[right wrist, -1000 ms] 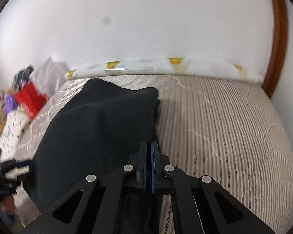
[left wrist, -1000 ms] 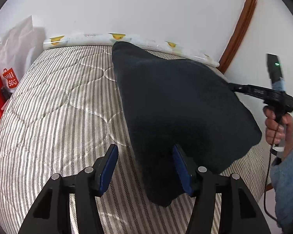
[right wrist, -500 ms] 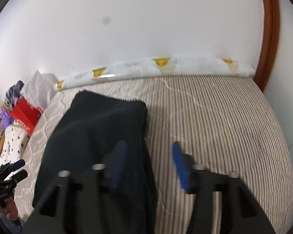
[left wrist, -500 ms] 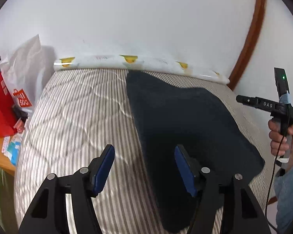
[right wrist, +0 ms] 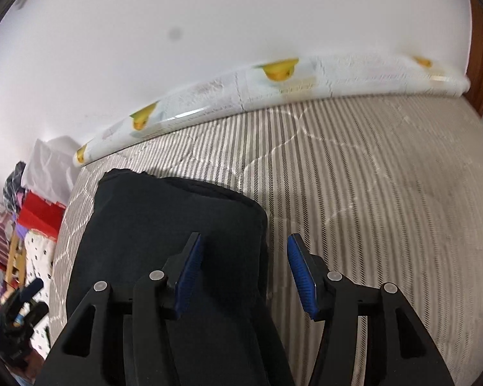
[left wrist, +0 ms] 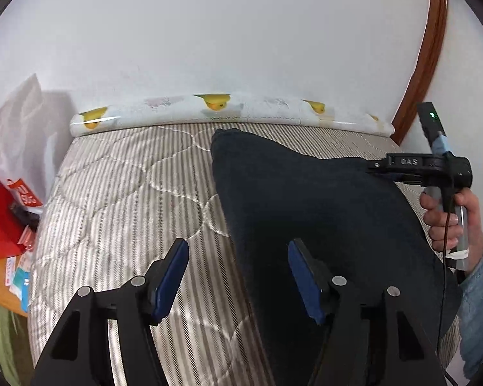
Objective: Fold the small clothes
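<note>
A dark navy garment (left wrist: 318,212) lies folded on the striped mattress (left wrist: 128,199). It also shows in the right wrist view (right wrist: 177,222). My left gripper (left wrist: 238,276) is open and empty above the garment's left edge. My right gripper (right wrist: 244,273) is open and empty over the garment's right edge. In the left wrist view the right gripper (left wrist: 383,164) sits at the garment's far right side, held by a hand (left wrist: 447,215).
A rolled white pad with yellow prints (left wrist: 228,112) lies along the wall at the mattress's far edge. Red and white bags (left wrist: 6,193) stand off the mattress's left side. A wooden door frame (left wrist: 425,54) is at the right.
My right gripper opened and let go of the garment, which dropped flat onto the mattress. Both grippers drew back and lifted a little.
</note>
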A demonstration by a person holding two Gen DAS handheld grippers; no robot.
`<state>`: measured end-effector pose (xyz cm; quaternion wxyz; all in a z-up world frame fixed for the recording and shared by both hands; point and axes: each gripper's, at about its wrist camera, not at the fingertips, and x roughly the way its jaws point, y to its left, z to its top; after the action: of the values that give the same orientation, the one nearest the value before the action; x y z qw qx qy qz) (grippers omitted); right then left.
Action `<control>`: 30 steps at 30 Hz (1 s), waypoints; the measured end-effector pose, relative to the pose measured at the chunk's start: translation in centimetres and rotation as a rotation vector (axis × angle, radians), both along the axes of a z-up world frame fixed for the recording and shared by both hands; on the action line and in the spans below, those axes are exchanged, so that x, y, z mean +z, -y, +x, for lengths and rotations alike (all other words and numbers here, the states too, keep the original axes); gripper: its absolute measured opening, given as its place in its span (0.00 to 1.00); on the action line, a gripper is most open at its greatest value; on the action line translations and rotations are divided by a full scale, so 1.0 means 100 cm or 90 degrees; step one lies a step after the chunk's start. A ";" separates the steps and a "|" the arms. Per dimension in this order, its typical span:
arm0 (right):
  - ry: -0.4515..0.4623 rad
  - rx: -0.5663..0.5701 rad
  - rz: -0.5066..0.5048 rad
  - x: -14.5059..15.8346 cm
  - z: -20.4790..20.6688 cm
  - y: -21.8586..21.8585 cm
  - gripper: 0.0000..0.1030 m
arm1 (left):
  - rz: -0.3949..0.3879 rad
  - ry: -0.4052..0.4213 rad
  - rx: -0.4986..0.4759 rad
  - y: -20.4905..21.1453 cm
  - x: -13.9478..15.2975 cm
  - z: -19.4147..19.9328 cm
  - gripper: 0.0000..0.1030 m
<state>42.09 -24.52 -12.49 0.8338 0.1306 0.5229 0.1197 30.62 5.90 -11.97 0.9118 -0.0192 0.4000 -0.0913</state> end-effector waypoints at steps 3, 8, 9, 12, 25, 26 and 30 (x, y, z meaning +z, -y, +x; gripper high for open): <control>0.021 0.038 0.030 -0.003 0.008 -0.008 0.18 | -0.004 -0.014 -0.003 0.003 -0.009 0.007 0.60; 0.128 0.018 0.006 0.013 0.007 0.005 0.09 | -0.021 -0.035 0.006 0.004 -0.020 0.007 0.60; 0.103 0.016 0.001 0.007 0.011 0.005 0.09 | -0.022 -0.034 0.005 0.005 -0.020 0.006 0.60; 0.078 0.014 -0.018 -0.001 0.013 0.002 0.10 | -0.016 -0.034 0.008 0.006 -0.018 0.002 0.60; 0.144 0.070 -0.127 0.051 -0.104 0.003 0.37 | -0.006 -0.029 0.015 0.016 -0.014 -0.035 0.60; 0.151 0.083 -0.132 0.052 -0.118 0.000 0.40 | -0.003 -0.029 0.018 0.017 -0.016 -0.039 0.60; 0.181 0.117 -0.170 0.045 -0.176 -0.008 0.42 | 0.001 -0.035 0.022 0.020 -0.021 -0.054 0.62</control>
<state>24.45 -23.71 -8.01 0.8947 -0.0478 0.4209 0.1420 25.18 3.90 -14.06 0.9020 -0.0277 0.4243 -0.0743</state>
